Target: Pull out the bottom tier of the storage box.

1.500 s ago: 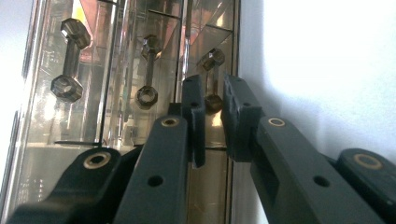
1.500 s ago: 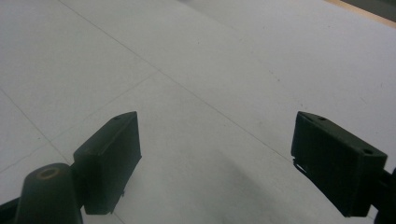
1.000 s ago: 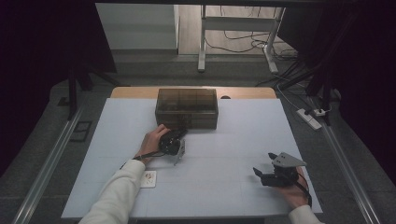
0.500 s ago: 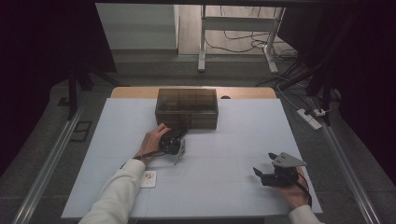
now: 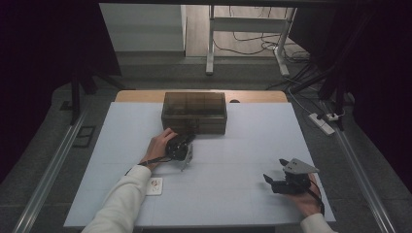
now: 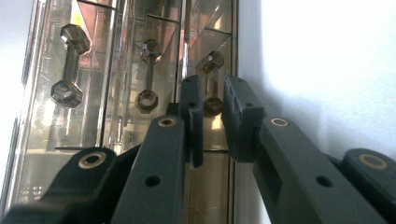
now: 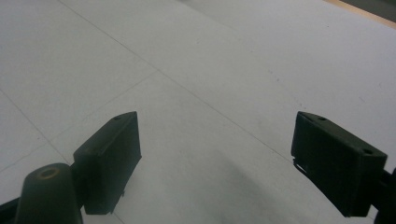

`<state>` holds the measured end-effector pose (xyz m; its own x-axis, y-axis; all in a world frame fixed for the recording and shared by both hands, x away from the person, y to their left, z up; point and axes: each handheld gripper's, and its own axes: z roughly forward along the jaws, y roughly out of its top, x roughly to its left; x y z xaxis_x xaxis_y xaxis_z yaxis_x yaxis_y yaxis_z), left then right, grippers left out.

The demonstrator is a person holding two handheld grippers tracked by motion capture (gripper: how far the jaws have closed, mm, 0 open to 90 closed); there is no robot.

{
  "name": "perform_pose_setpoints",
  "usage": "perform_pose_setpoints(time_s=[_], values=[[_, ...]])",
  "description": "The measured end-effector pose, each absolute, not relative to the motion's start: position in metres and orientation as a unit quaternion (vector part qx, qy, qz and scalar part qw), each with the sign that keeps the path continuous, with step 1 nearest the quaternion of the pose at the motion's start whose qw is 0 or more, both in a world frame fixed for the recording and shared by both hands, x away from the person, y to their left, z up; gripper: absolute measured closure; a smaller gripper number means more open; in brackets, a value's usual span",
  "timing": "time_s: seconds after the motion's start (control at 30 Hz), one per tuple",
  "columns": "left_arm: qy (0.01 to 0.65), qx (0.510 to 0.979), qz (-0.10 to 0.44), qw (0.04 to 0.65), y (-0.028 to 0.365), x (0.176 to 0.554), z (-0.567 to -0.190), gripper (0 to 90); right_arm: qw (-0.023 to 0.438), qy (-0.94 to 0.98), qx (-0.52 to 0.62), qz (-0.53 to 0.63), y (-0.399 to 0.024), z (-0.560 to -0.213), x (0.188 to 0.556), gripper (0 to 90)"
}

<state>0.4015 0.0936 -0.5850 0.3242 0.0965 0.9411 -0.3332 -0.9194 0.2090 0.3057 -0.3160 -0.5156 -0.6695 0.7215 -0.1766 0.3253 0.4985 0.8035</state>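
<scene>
A smoky clear plastic drawer box point(image 5: 194, 112) sits at the desk's point(image 5: 233, 204) far middle, with faceted bar handles point(image 6: 212, 84). The left hand-held gripper point(image 6: 212, 119) stands narrow around one handle, jaws just easing open. The right hand-held gripper point(image 7: 215, 163) gapes wide over bare white desk. No writing readable.

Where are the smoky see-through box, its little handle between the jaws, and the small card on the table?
Box point(image 5: 194, 112), high view, its lid.
Handle point(image 6: 212, 84), left gripper view, its bar.
Card point(image 5: 154, 185), high view, its middle.
</scene>
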Motion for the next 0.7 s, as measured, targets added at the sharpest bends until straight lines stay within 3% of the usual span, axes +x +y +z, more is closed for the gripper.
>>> perform_pose_setpoints(time_s=[0.7], values=[[-0.077,0.787,0.584,0.182,0.0932,0.4009,-0.5867,79.1,0.255,0.827,0.317,0.387,-0.3163,-0.5159,0.3058,15.3]])
